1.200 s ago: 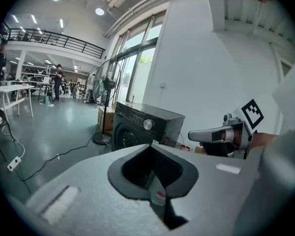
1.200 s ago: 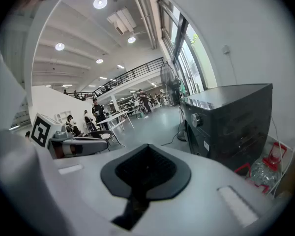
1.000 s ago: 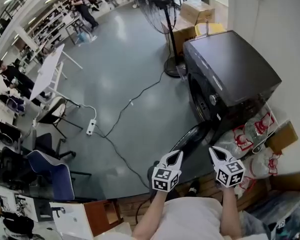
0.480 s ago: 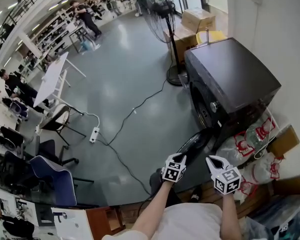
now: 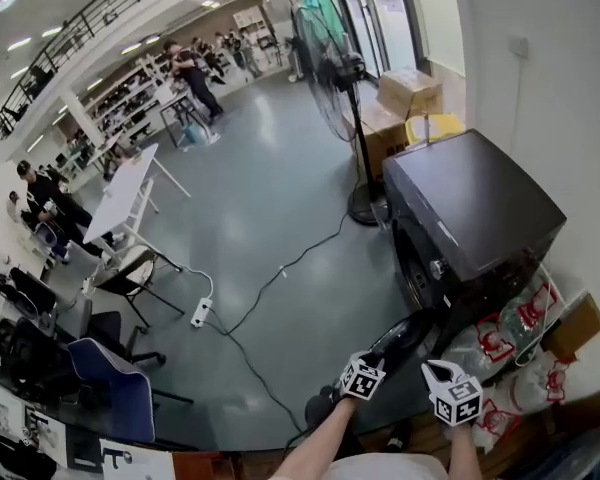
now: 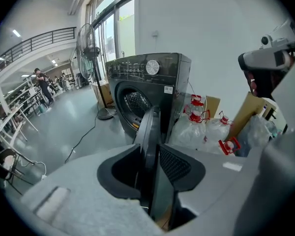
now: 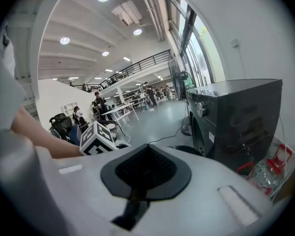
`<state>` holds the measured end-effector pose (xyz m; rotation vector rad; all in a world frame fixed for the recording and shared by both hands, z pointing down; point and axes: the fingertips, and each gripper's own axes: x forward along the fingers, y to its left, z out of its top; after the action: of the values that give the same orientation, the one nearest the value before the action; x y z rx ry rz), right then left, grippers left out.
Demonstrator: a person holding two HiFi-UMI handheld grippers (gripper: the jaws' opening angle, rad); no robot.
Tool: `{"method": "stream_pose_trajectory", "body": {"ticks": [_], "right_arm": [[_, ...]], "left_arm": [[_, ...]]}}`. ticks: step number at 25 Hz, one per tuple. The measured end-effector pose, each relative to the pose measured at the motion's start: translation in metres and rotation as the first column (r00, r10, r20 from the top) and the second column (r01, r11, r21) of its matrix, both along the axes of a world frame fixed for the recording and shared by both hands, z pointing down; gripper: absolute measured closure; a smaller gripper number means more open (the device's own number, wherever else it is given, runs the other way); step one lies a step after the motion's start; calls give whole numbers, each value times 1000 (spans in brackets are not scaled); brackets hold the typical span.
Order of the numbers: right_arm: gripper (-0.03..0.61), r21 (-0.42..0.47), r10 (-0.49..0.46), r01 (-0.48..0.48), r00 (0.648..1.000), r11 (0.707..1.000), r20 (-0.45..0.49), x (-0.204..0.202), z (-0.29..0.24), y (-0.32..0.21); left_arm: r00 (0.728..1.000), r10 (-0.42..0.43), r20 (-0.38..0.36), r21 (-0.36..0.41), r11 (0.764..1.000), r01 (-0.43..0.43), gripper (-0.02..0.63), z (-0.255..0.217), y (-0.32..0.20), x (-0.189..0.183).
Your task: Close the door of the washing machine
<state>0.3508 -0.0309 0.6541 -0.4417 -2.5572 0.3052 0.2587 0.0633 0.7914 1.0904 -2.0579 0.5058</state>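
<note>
the washing machine has its door wide open, not yet closed. the left gripper has its jaws opening with the door's edge between them. the right gripper is closed, empty.

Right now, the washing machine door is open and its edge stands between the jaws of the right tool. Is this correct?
No: the left gripper view shows the edge of the open door between the opening jaws of the left tool. The right tool is shut, empty.
</note>
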Motion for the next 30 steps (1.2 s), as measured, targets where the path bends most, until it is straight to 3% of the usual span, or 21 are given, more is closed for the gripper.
{"method": "stream_pose_trajectory", "body": {"ticks": [6, 10, 15, 21, 26, 30], "right_arm": [[575, 139, -166, 168, 986, 976, -23, -42, 7, 12], [575, 236, -284, 295, 956, 926, -81, -63, 32, 20], [571, 275, -391, 421, 906, 864, -159, -68, 61, 38], [555, 309, -491, 518, 855, 797, -167, -95, 70, 52], [521, 378, -588, 605, 790, 701, -176, -112, 72, 71], [491, 435, -679, 695, 700, 573, -224, -130, 83, 83]], "left_arm": [[1000, 8, 6, -14, 1000, -8, 483, 0, 8, -10], [1000, -5, -3, -8, 1000, 5, 483, 0, 8, -18], [999, 29, -18, -31, 999, -30, 482, 3, 14, -25], [998, 59, -15, -16, 998, -59, 482, 3, 16, -31], [994, 101, -32, -5, 995, -101, 482, 4, 20, -34], [994, 109, -14, 9, 994, -109, 480, 2, 25, -52]]}}
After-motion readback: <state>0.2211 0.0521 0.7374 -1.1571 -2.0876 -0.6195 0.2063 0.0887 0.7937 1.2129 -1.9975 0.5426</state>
